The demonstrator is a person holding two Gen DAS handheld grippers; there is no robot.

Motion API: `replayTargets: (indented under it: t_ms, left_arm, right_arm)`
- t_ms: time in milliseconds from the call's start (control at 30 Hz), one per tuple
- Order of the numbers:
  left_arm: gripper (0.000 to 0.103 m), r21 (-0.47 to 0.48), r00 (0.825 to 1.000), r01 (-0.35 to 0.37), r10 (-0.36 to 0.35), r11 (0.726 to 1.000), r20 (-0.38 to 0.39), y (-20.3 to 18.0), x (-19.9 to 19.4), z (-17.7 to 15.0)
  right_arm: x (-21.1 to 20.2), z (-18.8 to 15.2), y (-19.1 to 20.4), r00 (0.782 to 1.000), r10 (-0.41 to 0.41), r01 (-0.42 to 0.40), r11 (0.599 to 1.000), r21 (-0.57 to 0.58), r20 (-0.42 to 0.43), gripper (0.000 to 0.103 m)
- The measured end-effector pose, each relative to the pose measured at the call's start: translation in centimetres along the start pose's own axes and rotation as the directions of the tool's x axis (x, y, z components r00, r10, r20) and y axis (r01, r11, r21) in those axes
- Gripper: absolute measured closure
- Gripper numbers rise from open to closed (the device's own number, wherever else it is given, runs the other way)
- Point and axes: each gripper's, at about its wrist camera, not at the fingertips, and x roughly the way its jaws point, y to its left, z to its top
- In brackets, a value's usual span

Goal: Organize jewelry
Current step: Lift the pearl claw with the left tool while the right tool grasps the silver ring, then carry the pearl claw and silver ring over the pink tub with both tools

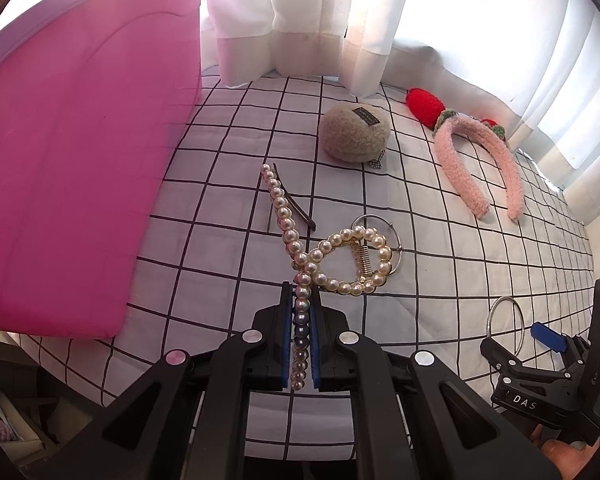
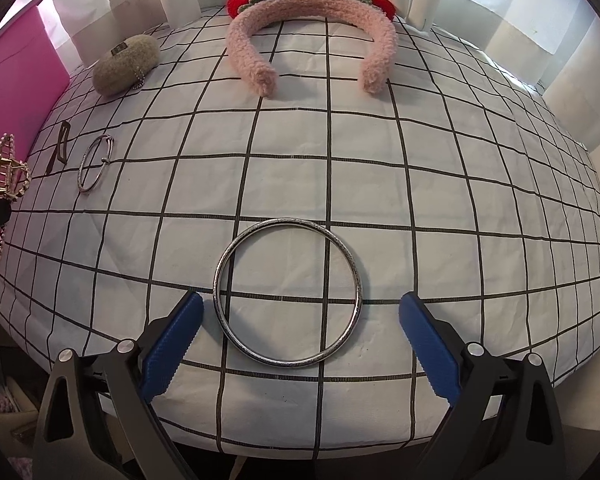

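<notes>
My left gripper (image 1: 301, 294) is shut on a pearl hair claw (image 1: 340, 264), its blue pads pressing one pearl arm while the looped part hangs out past the tips above the checked cloth. My right gripper (image 2: 300, 312) stands open wide just over the cloth, with a plain silver bangle (image 2: 288, 292) lying flat between its blue fingers (image 2: 172, 344), untouched. That bangle (image 1: 506, 322) and the right gripper (image 1: 540, 360) also show at the right edge of the left wrist view. A second thin bangle (image 2: 94, 164) and a dark hair clip (image 2: 60, 148) lie at left.
A pink fluffy headband (image 2: 312, 20) with red strawberries lies at the back. A beige fuzzy pouch (image 2: 126, 64) sits back left. A pink padded panel (image 1: 72, 160) borders the cloth's left side. White curtains (image 1: 300, 20) hang behind. The cloth drops off at the near edge.
</notes>
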Motion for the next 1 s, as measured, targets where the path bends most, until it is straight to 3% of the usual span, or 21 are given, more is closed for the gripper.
replayTargets:
  t_ms: [67, 133, 167, 600, 1000]
  left_arm:
    - [0.095, -0.001, 1.0, 0.0, 0.0, 1.0, -0.001, 0.0, 0.0, 0.0]
    - [0.095, -0.002, 1.0, 0.001, -0.001, 1.0, -0.001, 0.0, 0.0, 0.0]
    - [0.095, -0.001, 1.0, 0.002, -0.002, 1.0, -0.001, 0.0, 0.0, 0.0]
    - [0.095, 0.0, 1.0, 0.003, -0.003, 1.0, 0.02, -0.1, -0.6, 0.2]
    - [0.095, 0.007, 0.998, 0.014, -0.015, 1.0, 0.065, -0.4, -2.6, 1.1]
  right_arm:
    - [0.0, 0.1, 0.0, 1.0, 0.003, -0.003, 1.0, -0.003, 0.0, 0.011]
    - [-0.4, -0.1, 0.3, 1.0, 0.005, -0.005, 1.0, -0.012, 0.012, 0.021]
    - [-0.8, -0.2, 0.5, 1.0, 0.007, -0.006, 1.0, -0.019, 0.024, 0.033]
    - [-1.7, -0.3, 0.2, 0.998, 0.038, -0.037, 0.999, -0.013, 0.055, 0.033]
    - [-5.6, 1.4, 1.3, 0.988, 0.066, -0.06, 0.997, -0.043, 0.142, 0.033]
